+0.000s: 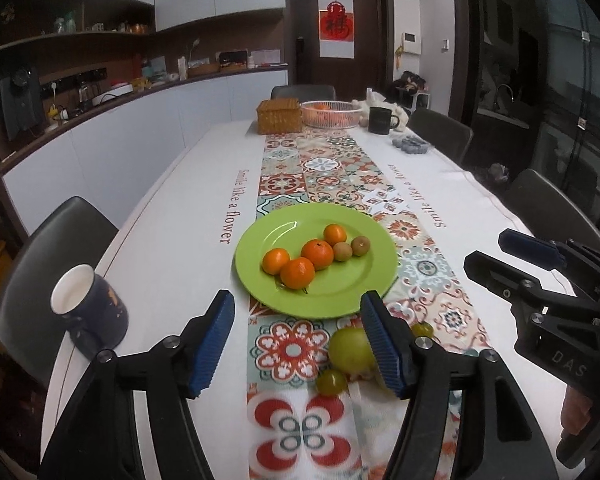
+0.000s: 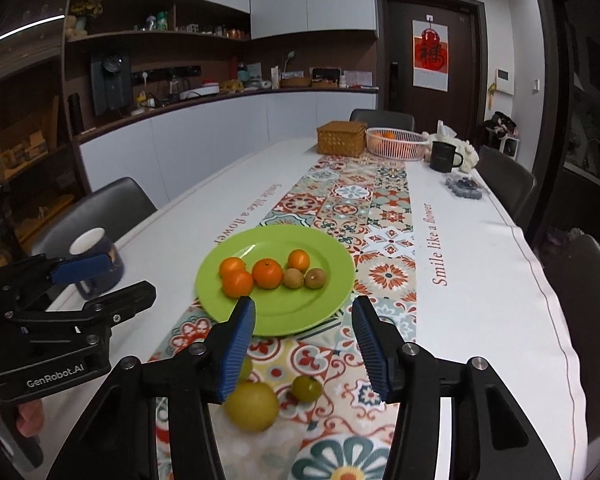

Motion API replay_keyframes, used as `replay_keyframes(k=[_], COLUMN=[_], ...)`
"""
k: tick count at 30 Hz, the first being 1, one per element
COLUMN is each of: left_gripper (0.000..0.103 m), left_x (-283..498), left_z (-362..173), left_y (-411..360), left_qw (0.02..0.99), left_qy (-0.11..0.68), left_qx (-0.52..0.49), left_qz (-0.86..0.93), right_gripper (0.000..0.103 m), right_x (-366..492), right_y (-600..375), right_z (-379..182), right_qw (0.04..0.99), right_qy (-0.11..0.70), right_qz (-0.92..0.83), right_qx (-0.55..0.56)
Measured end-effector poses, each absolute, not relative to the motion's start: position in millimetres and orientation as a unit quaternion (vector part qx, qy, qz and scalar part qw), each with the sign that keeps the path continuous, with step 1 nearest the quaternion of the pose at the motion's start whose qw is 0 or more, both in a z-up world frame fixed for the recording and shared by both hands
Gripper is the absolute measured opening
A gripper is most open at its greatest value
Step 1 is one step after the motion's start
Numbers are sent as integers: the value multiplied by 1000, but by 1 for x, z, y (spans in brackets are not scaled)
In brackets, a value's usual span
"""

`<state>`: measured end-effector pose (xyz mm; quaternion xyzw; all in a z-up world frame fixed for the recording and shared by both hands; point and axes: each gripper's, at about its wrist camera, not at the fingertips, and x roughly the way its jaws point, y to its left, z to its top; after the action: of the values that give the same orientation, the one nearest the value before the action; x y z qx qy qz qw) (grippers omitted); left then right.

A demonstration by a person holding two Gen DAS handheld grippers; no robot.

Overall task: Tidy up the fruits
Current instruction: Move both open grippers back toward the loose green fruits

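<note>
Brightness: dim indoor room, the desk (image 1: 160, 240) ahead of the tongs evenly lit from overhead.
Glare: white highlight on the green plate (image 1: 292, 226).
Edges: heavy fisheye bending, black corner vignette.
Sharpness: soft and grainy beyond the tongs; left shelves dark.

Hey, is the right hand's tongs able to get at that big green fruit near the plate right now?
Probably yes. The right tongs stand open and empty, and the big green fruit lies on the table runner just below them, off the green plate. Nothing covers it, though a small green fruit sits close beside.
</note>
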<state>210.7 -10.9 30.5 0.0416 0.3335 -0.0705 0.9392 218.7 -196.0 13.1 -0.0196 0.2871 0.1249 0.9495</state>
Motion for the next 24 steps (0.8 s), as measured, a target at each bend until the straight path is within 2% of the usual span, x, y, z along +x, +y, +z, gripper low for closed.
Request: replay_keyframes(k=[3,5,24], left_gripper=[66,66,69], left_x=[191,181,104], left_z=[36,38,22], left_y=[-10,-9,-4], left_qw=[941,942,939], left_qy=[327,326,326], left_qx=[45,45,65], left_qz=[-71,-71,-85], right_gripper=[51,55,56], right_x=[201,191,115], right_y=[-195,-194,-184], right_z=[18,19,1], right_qw=[951,950,943], right_qy=[282,281,302], right_qz=[128,131,137], right_qx=[-19,-21,-26])
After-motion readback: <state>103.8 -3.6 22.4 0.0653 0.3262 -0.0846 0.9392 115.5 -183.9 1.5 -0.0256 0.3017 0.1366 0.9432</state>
